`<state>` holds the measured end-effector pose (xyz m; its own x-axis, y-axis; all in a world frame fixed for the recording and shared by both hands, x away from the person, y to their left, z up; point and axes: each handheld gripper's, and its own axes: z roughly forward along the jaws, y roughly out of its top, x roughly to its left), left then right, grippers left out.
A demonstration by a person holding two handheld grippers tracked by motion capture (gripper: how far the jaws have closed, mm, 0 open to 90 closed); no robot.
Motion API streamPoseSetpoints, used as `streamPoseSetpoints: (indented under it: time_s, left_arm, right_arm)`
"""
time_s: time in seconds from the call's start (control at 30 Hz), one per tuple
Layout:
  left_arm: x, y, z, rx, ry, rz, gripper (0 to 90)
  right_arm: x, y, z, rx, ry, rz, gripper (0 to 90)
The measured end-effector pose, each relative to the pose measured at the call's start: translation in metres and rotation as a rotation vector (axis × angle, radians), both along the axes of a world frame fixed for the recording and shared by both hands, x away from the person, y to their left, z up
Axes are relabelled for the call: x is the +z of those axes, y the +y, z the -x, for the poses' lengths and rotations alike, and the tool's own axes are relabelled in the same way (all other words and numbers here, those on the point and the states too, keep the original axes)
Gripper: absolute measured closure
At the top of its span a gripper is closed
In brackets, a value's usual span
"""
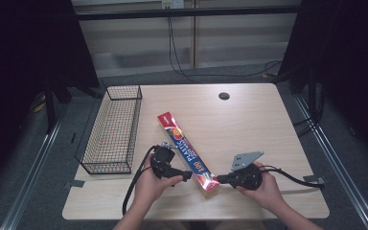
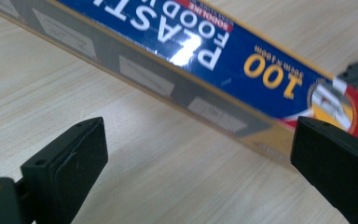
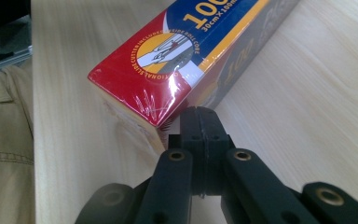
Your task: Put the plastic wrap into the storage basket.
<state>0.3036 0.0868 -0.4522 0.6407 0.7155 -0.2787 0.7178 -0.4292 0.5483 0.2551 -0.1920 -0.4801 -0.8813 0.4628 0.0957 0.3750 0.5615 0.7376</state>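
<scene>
Pale wood tabletop (image 1: 249, 120) carries the plastic wrap box (image 1: 188, 153), lying diagonally near me, right of the wire basket (image 1: 112, 129). My left tool (image 2: 196, 163) gapes wide beside its long side, holding nothing; my right tool (image 3: 200, 122), pinched closed and empty, touches the near end. A shove there could skew the box away. Readable: "100", "PLASTIC FOOD", "30cm x 100m".
</scene>
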Motion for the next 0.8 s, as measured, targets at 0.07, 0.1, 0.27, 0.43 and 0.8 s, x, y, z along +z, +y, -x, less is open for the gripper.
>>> streamPoseSetpoints:
  time_s: [0.07, 0.1, 0.27, 0.43, 0.8]
  left_arm:
    - [0.001, -0.001, -0.001, 0.009, 0.000, -0.005, 3.7]
    - [0.002, -0.002, -0.003, 0.013, 0.000, -0.011, 3.5]
    - [0.001, -0.006, -0.012, 0.064, 0.041, -0.037, 2.7]
    - [-0.003, -0.012, -0.023, 0.125, 0.074, -0.051, 0.0]
    - [-0.006, -0.030, -0.038, 0.194, 0.107, -0.078, 0.0]
  right_arm:
    - [0.000, 0.003, 0.001, 0.001, 0.000, 0.002, 90.0]
    - [0.000, 0.006, 0.002, 0.009, 0.002, -0.003, 90.0]
    - [-0.001, 0.016, 0.005, 0.029, -0.001, -0.004, 90.0]
    - [0.002, 0.029, 0.006, 0.055, -0.011, -0.022, 90.0]
    - [0.004, 0.029, 0.005, 0.045, -0.021, -0.034, 90.0]
